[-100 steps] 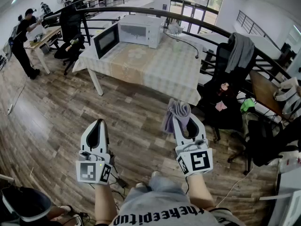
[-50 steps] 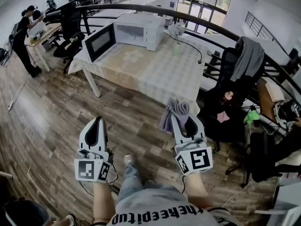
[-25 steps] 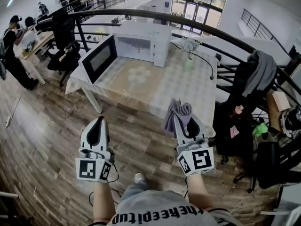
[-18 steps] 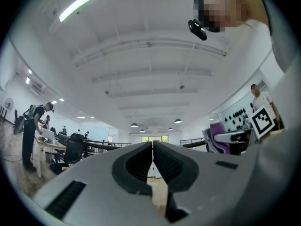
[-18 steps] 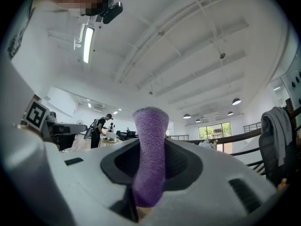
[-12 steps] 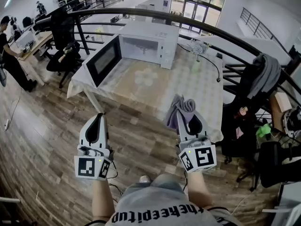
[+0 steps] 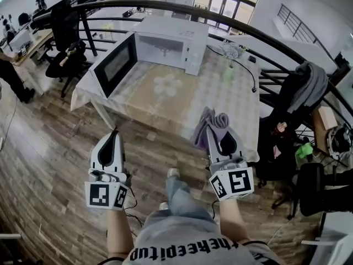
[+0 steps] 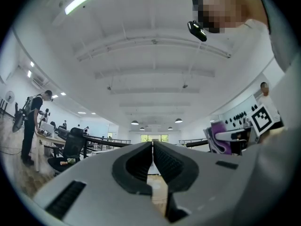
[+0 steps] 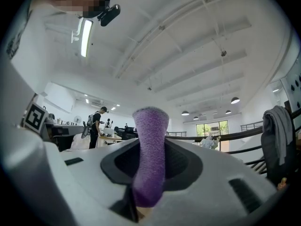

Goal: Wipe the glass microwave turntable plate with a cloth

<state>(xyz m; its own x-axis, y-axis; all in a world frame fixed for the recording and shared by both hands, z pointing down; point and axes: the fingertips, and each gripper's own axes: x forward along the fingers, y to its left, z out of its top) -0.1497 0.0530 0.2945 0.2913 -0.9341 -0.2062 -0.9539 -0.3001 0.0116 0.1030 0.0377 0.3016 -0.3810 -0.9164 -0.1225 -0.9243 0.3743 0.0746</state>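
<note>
A white microwave (image 7: 170, 44) stands at the far side of a cloth-covered table (image 7: 204, 98), its door (image 7: 115, 65) swung open to the left. Something pale sits inside its cavity, too small to make out; I cannot pick out the glass plate. My right gripper (image 7: 212, 130) is shut on a purple cloth (image 7: 210, 124), which sticks up between the jaws as a purple cloth (image 9: 149, 154) in the right gripper view. My left gripper (image 7: 113, 141) hangs over the wooden floor, shut with nothing in it; its jaws (image 8: 152, 161) meet. Both are held short of the table's near edge.
A curved black railing (image 7: 220, 16) runs behind the table. A black cable (image 7: 247, 65) and a small vase (image 7: 230, 49) lie on the table's right side. Office chairs with clothes (image 7: 300, 95) stand right, another chair (image 7: 62, 51) left. My legs (image 7: 179, 195) show below.
I have walked toward the table: microwave and table grew larger and nearer in the head view. Both grippers kept their pose, the right one still holding the purple cloth.
</note>
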